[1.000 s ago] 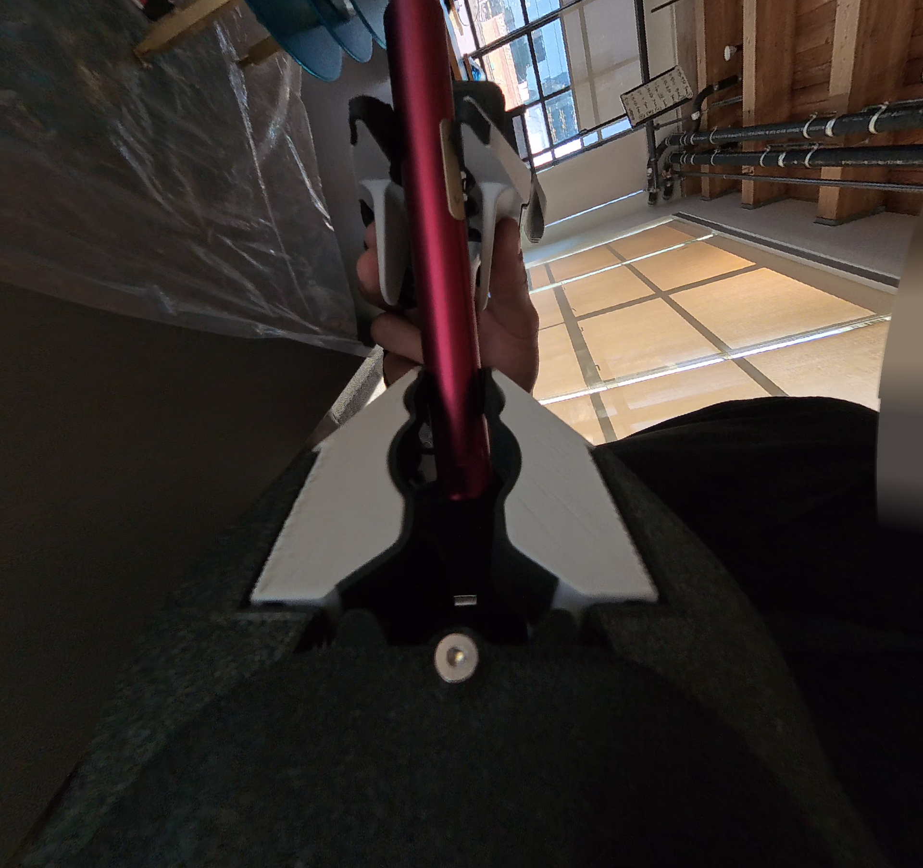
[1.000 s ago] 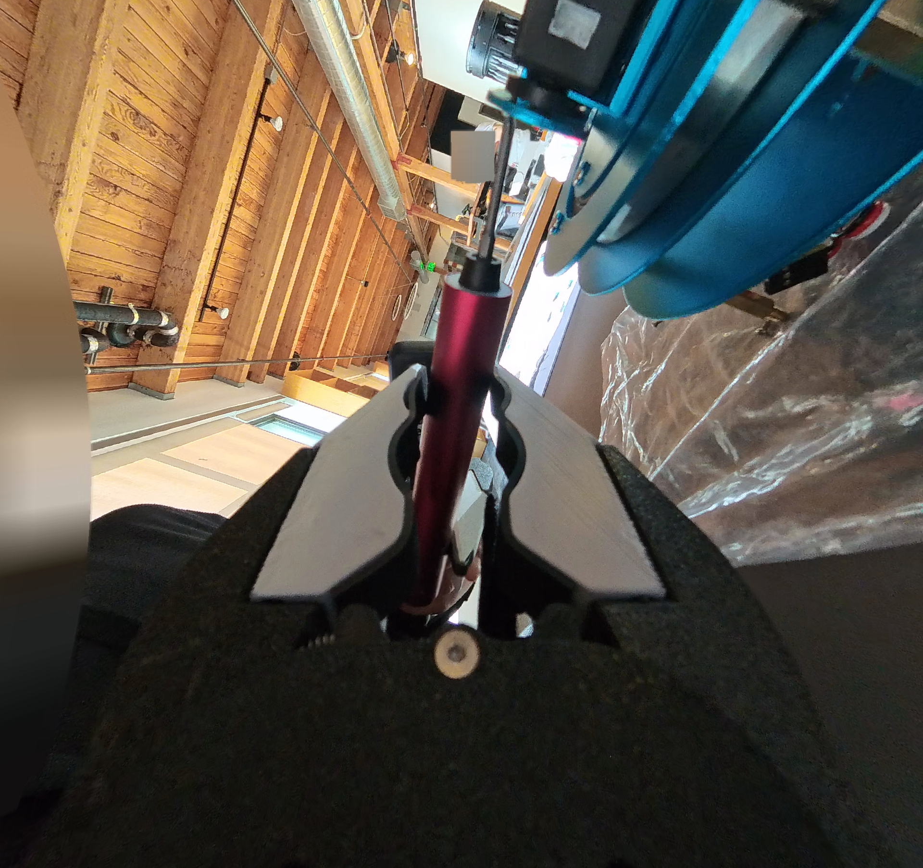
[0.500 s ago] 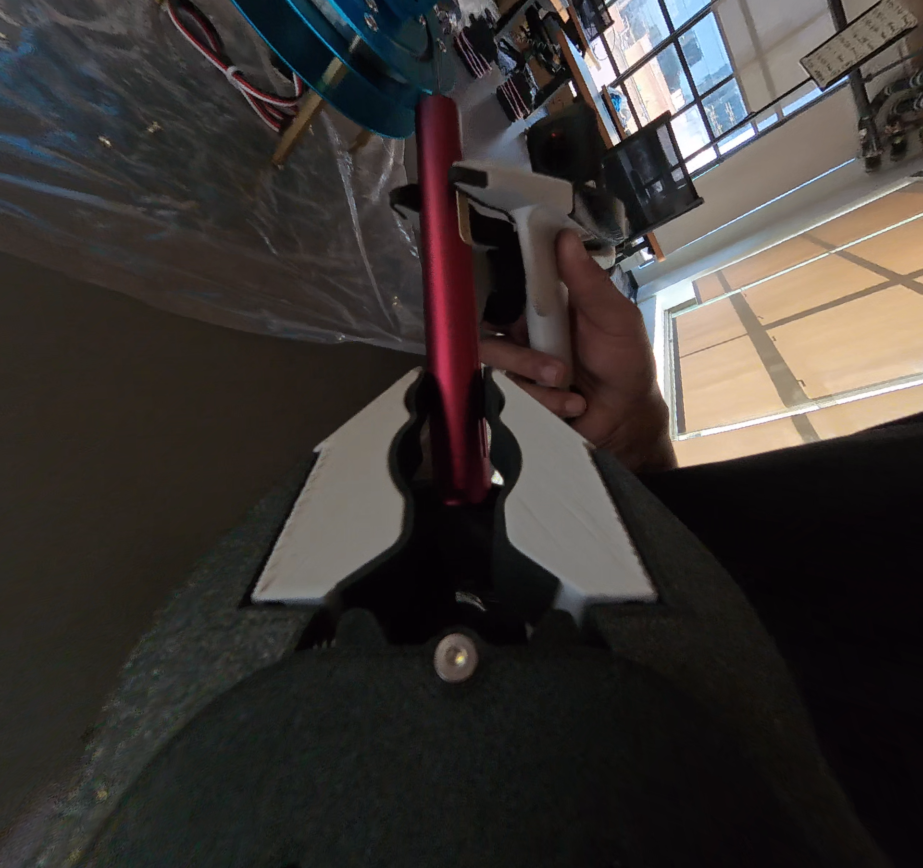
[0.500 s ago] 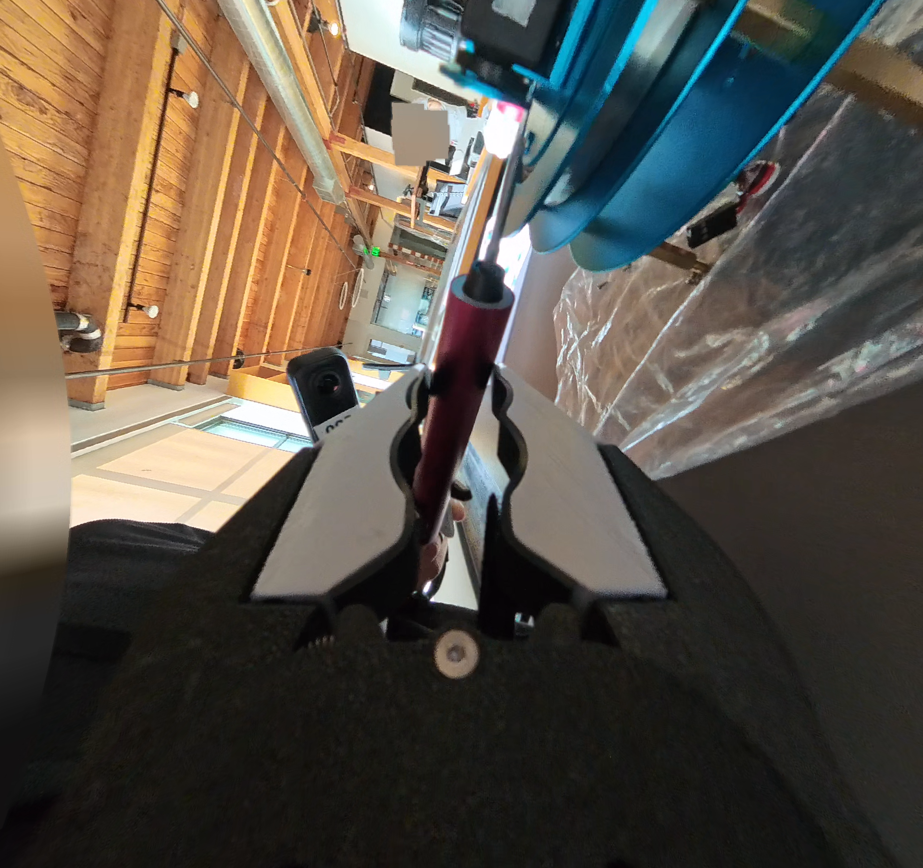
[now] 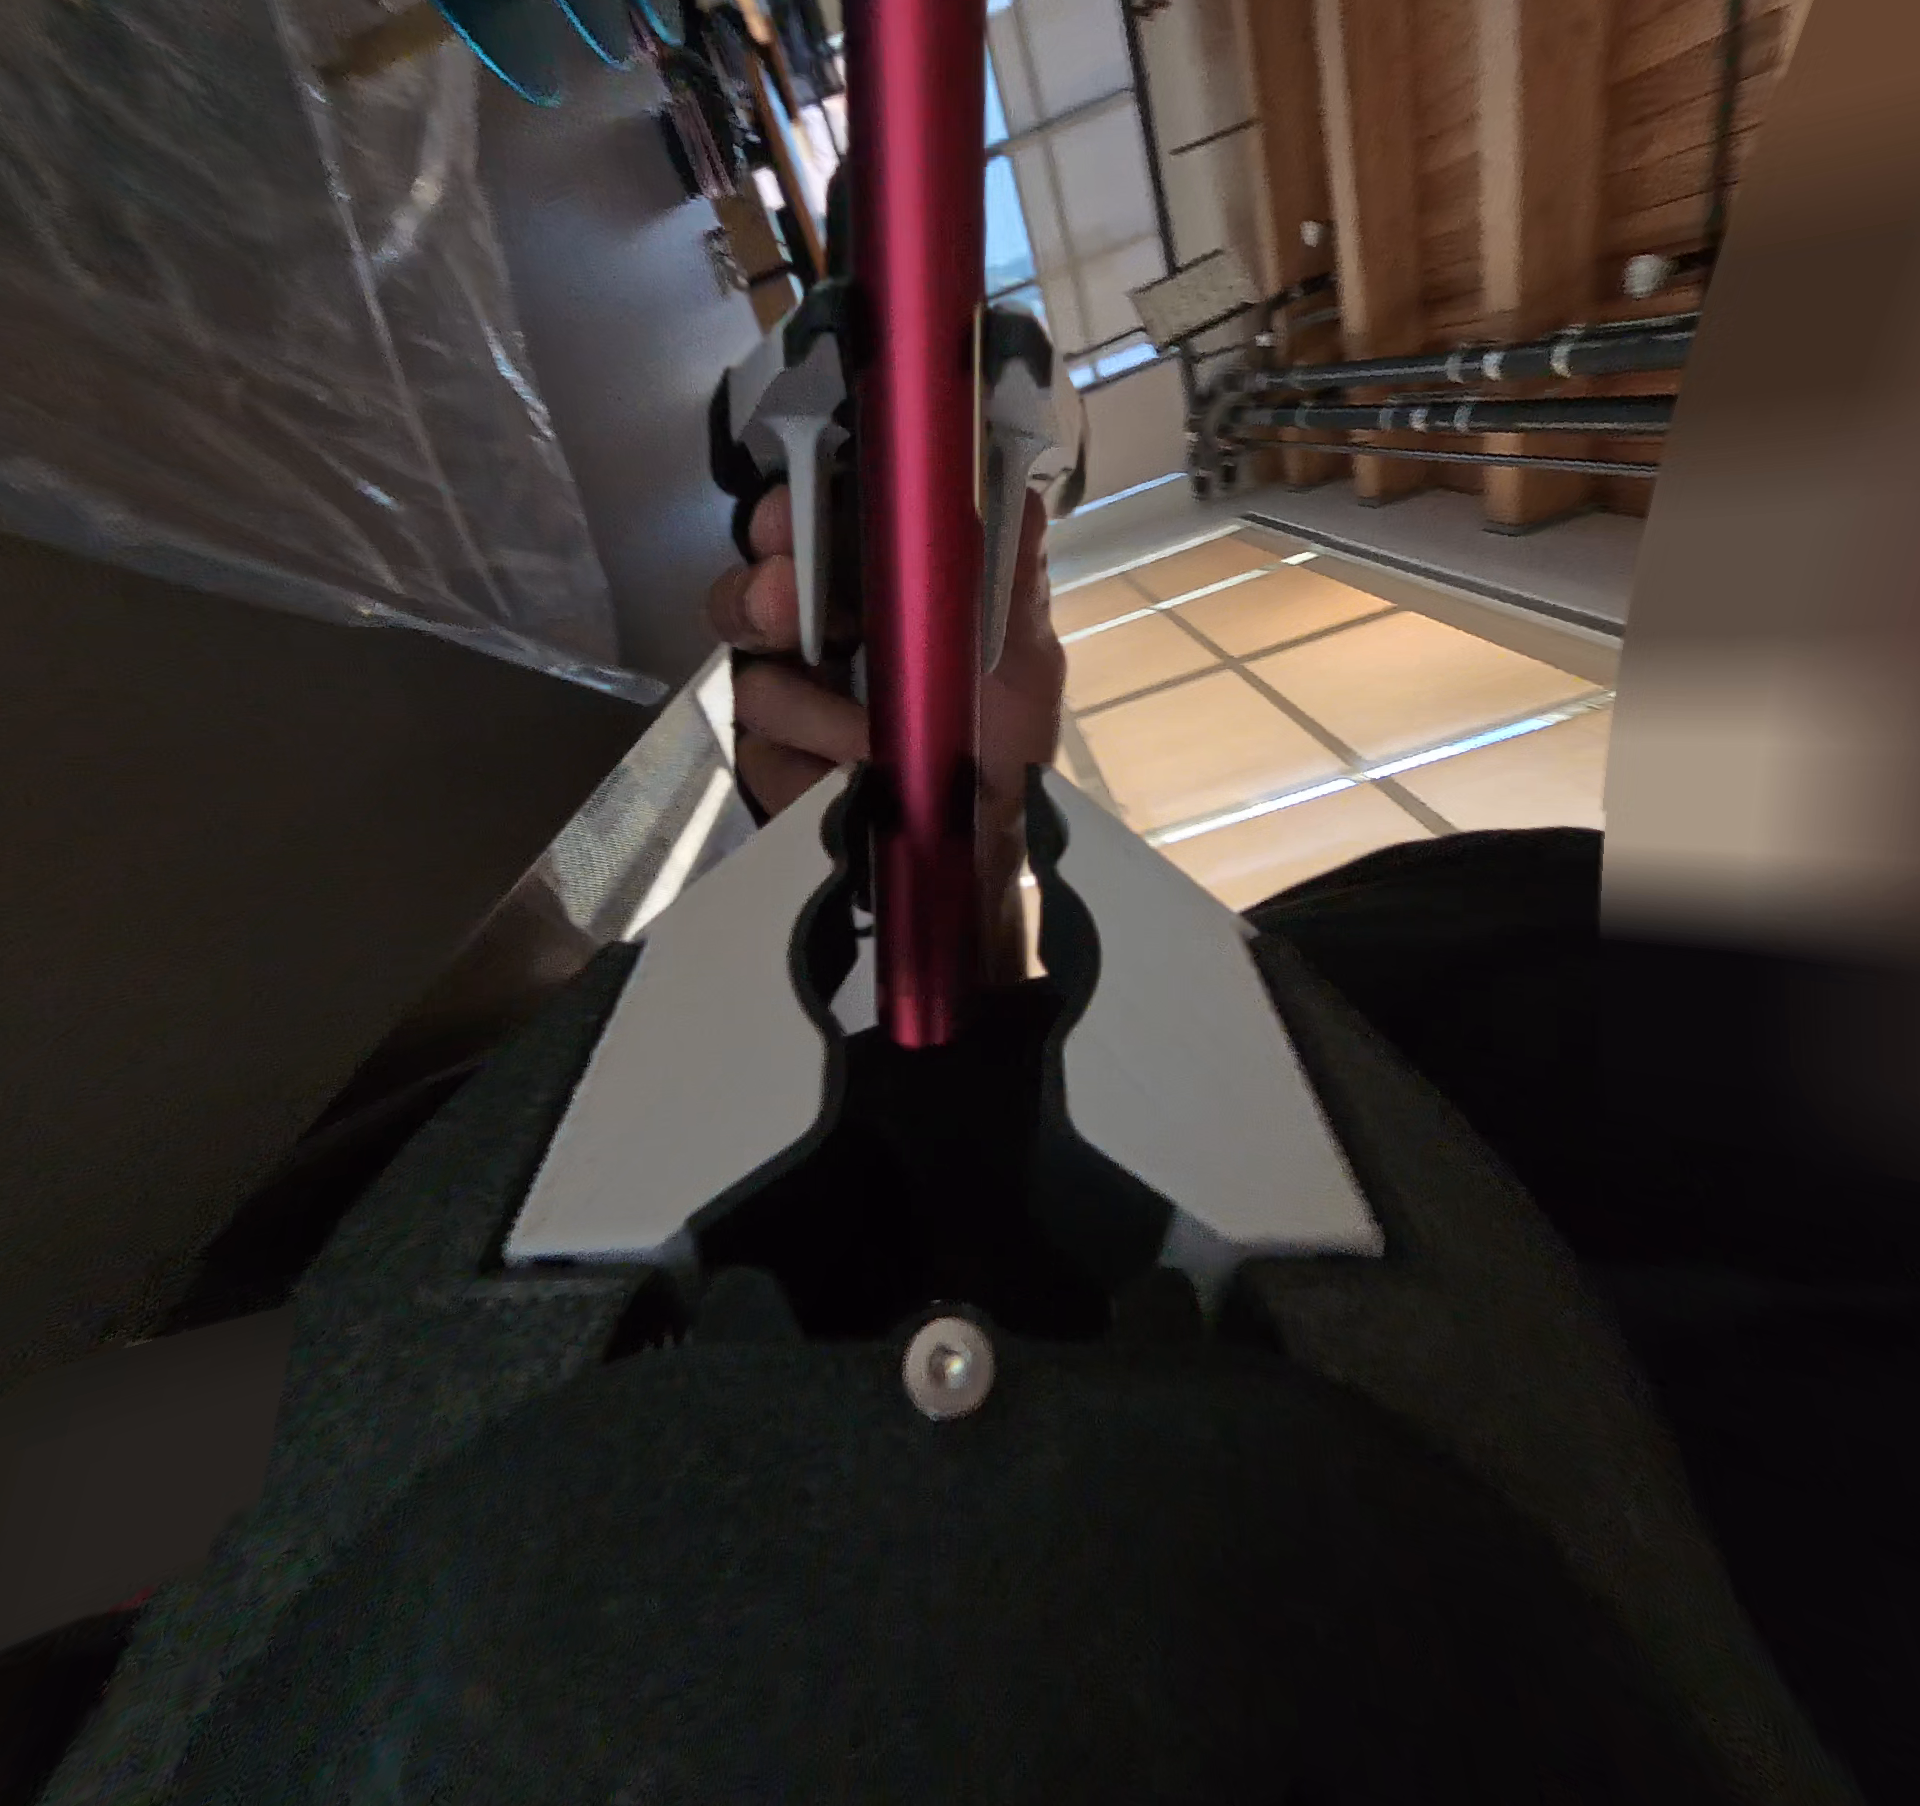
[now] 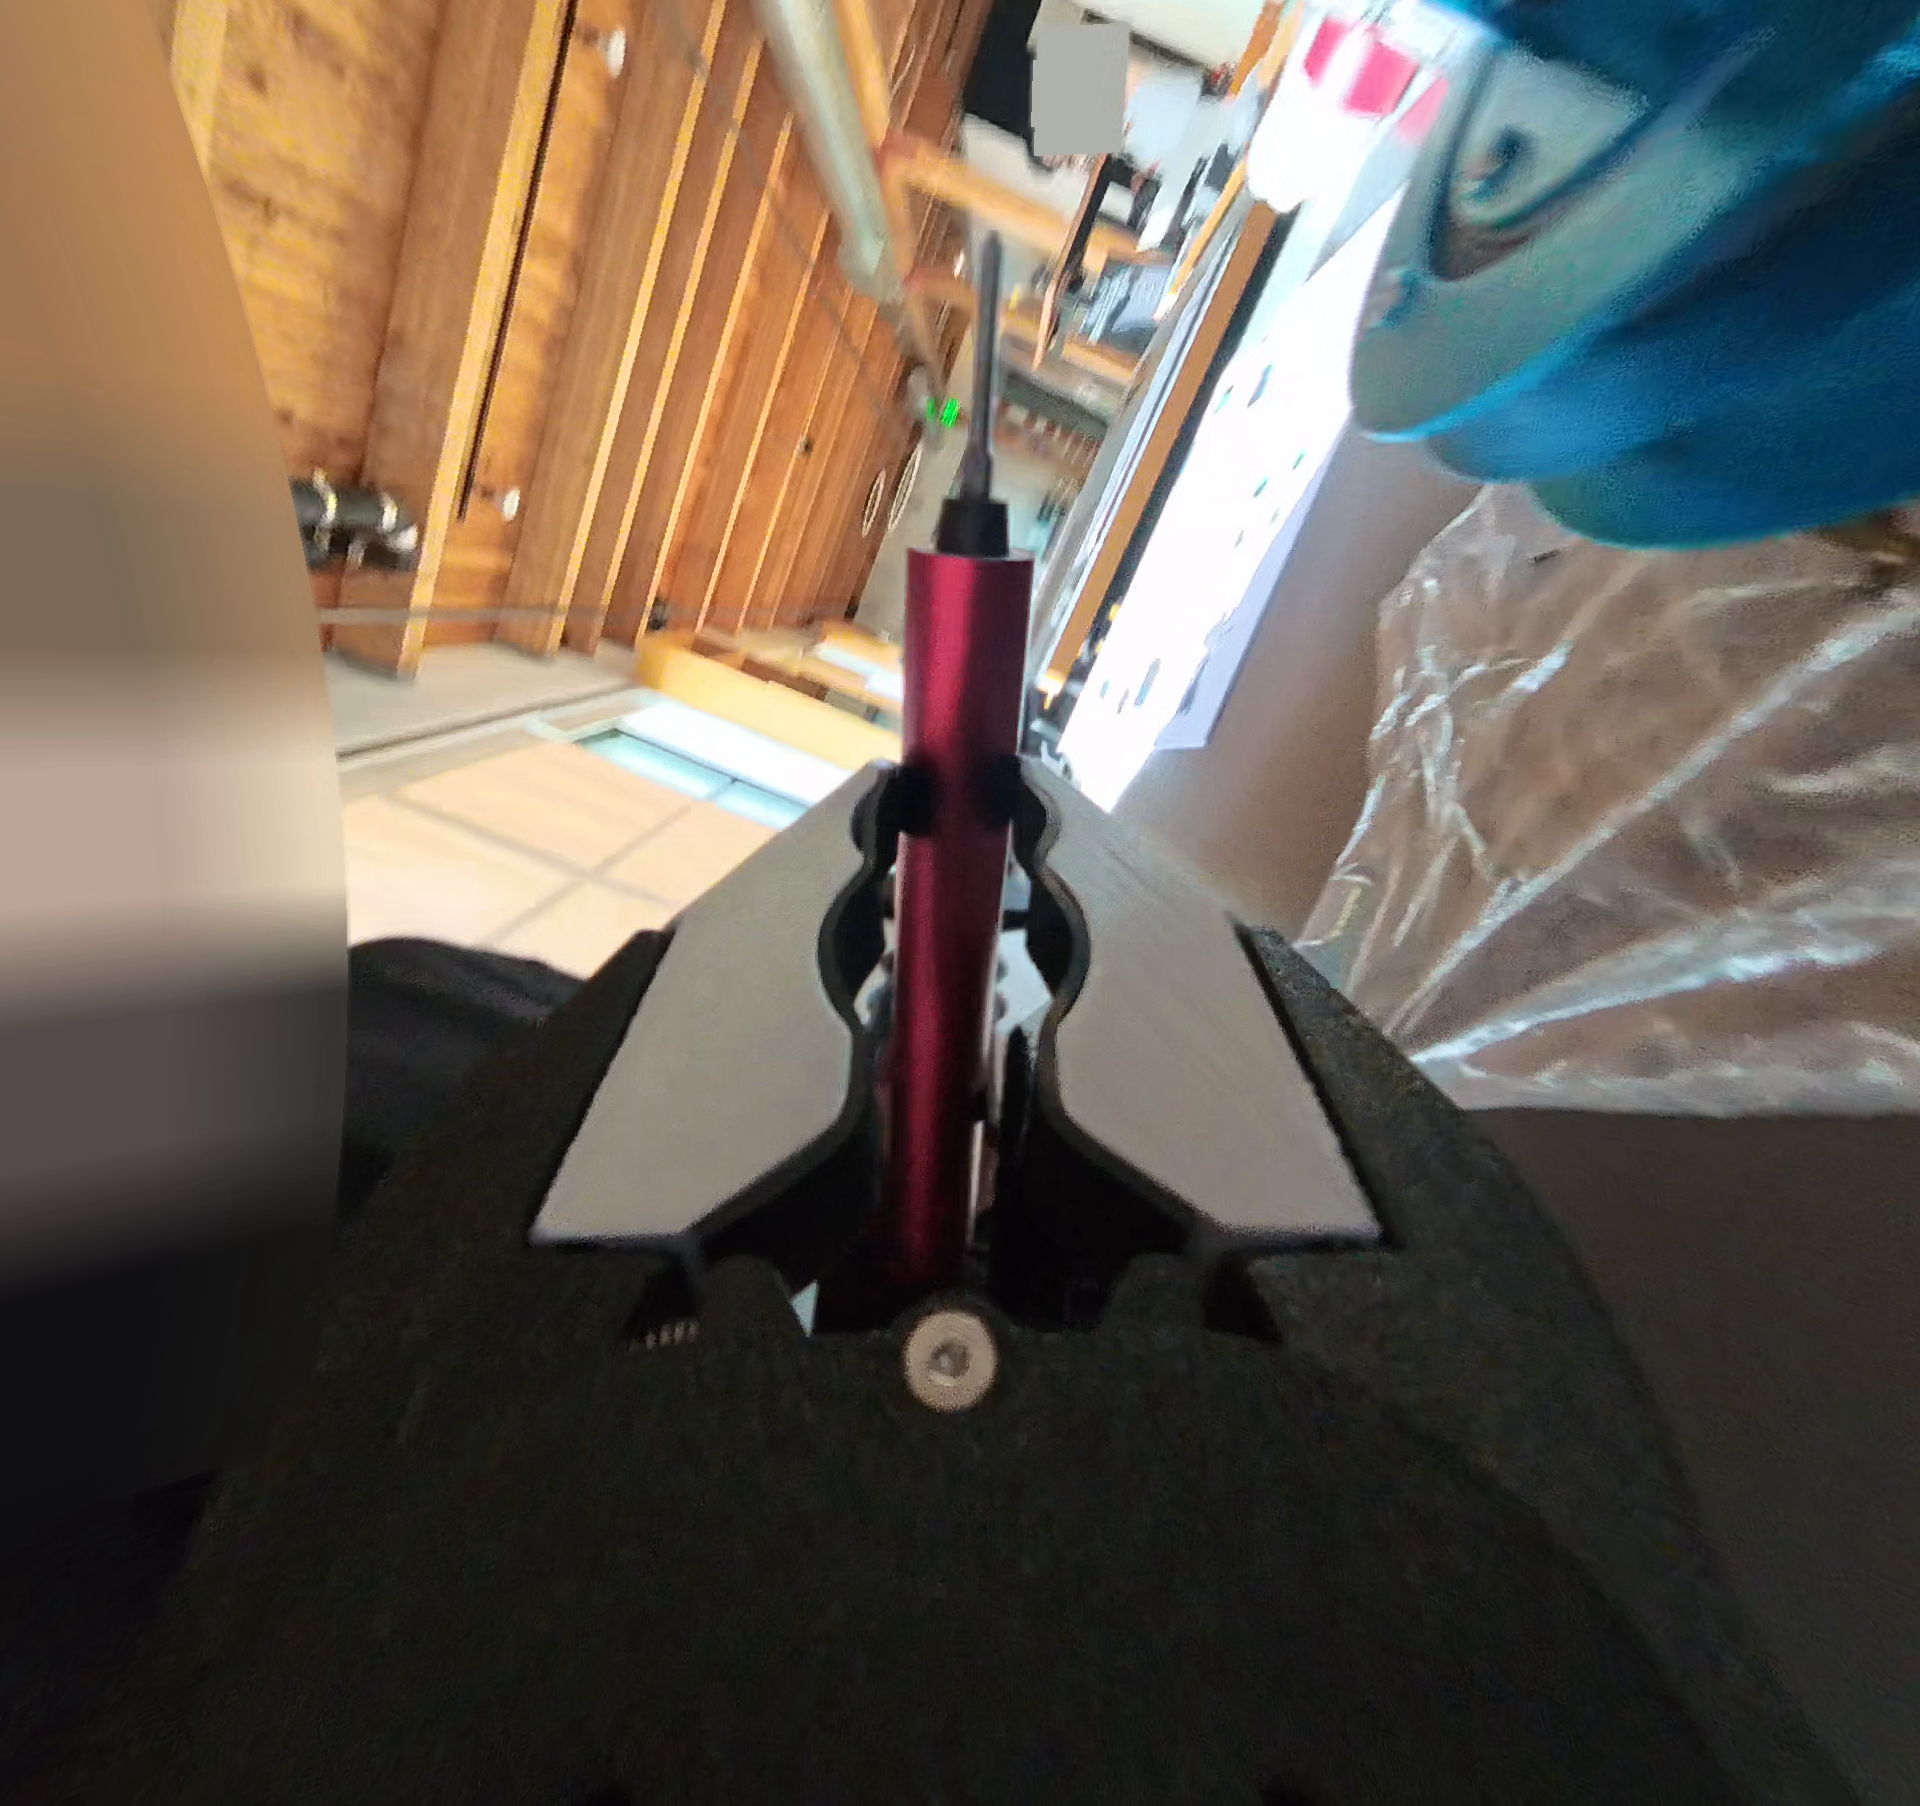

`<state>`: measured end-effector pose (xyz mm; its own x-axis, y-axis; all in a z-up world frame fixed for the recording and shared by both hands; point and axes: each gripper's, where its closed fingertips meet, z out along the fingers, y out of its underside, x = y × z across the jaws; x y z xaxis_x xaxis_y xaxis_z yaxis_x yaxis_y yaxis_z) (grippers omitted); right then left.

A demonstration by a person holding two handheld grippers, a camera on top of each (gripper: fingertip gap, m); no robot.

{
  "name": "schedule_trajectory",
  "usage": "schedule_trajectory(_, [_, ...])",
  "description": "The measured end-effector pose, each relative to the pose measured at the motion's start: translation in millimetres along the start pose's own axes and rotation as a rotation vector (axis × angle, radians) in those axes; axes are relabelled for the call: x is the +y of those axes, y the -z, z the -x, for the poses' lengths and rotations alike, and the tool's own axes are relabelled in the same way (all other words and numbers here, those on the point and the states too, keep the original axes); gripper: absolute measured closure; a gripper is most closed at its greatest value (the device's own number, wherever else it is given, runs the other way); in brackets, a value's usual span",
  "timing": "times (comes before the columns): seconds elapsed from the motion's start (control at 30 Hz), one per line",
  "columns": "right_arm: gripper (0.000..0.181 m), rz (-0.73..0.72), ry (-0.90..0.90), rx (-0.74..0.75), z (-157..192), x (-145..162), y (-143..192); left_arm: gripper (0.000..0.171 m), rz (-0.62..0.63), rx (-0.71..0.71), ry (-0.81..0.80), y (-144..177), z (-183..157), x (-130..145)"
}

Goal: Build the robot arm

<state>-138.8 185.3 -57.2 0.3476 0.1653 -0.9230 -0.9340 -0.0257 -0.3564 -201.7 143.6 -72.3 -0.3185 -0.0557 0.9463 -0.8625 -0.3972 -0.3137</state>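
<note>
A red pen-shaped screwdriver (image 5: 914,406) runs straight out from my left gripper (image 5: 920,800), which is shut on its rear end. Farther along the same shaft, my right gripper (image 5: 925,333) shows with a person's hand (image 5: 779,634) on its handle. In the right wrist view my right gripper (image 6: 951,800) is shut on the screwdriver (image 6: 956,821). Its thin dark bit (image 6: 982,354) points up into open air, left of a blue disc assembly (image 6: 1662,302) and apart from it. The picture is blurred.
The blue disc assembly (image 5: 520,11) stands on a crinkled clear plastic sheet (image 5: 260,354), also in the right wrist view (image 6: 1610,821), over a dark tabletop (image 6: 1714,1289). A dark garment (image 5: 1558,1133) lies close on the right. Wooden walls and pipes are behind. Tip to tip, the grippers are about 8 centimeters apart.
The bit was at the blue assembly half a second ago; now it is off it and to its left. Both views have swung and blurred; both grippers still hold the screwdriver.
</note>
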Motion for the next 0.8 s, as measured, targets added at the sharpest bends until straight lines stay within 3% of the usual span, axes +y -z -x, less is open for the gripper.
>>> schedule_trajectory(0.1, [0.164, 0.117, 0.036, -0.074, 19.9, 6.5, -0.3, 0.14, 0.009, 0.105, -0.032, 9.8, -15.5, -14.8])
schedule_trajectory(0.27, [0.162, 0.27, 0.17, -0.063, 39.1, 25.0, -0.5, 0.132, 0.095, 0.085, -0.348, 30.1, -42.7, -63.3])
schedule_trajectory(0.4, [0.162, 0.375, 0.279, 0.013, 44.7, 39.9, -3.9, 0.13, 0.25, 0.028, -0.47, 6.1, -50.3, -57.7])
schedule_trajectory(0.47, [0.162, 0.419, 0.341, 0.045, 48.2, 47.7, -4.1, 0.146, 0.307, 0.035, -0.466, -3.5, -52.5, -48.7])
schedule_trajectory(0.63, [0.161, 0.394, 0.464, 0.105, 55.9, 39.1, 10.8, 0.153, 0.269, 0.011, -0.575, -17.3, -65.9, -47.2])
schedule_trajectory(0.8, [0.16, 0.22, 0.731, 0.033, 91.9, -15.1, 25.1, 0.153, 0.132, 0.008, -0.711, -45.6, -105.5, -87.2])
